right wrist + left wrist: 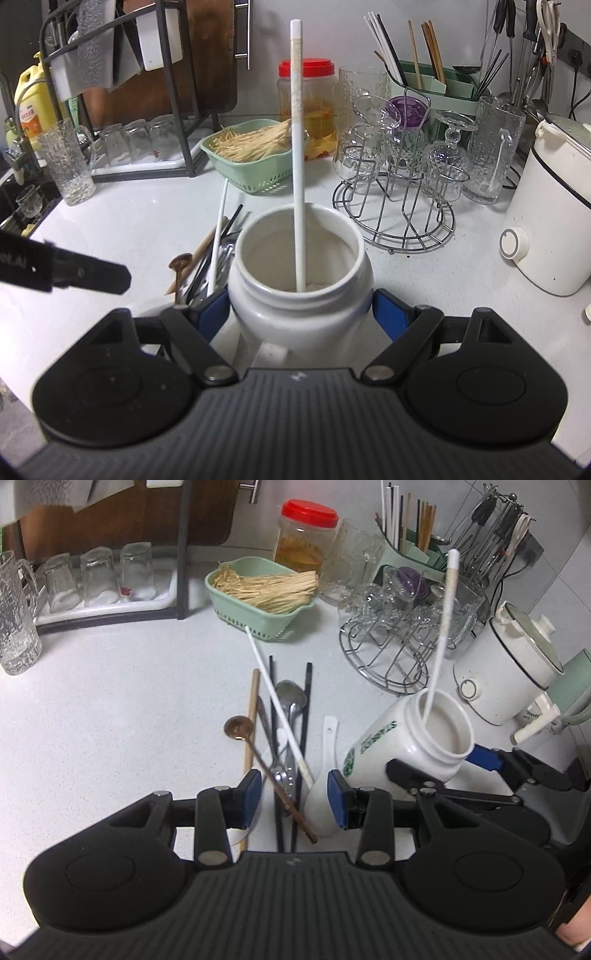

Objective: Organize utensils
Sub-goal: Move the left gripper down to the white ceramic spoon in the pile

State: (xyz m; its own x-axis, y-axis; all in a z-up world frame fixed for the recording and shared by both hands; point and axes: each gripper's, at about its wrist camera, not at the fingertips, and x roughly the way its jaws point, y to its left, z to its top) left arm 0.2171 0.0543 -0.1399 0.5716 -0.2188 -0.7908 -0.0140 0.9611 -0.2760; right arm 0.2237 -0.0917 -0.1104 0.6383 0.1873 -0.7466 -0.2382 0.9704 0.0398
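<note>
Utensils (284, 746) heaped mid-desk; left claw (293, 799) spread, straddling handles. Single out one, pinch square. Right claw (301, 314) pinching tilted jar (299, 280); hold steady.

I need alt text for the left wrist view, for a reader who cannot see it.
The left gripper, jaws open, hovers over a pile of utensils on a white counter. To the right, the right gripper holds a tilted white jar with one white chopstick standing in it. A green basket and glasses stand behind.
</note>
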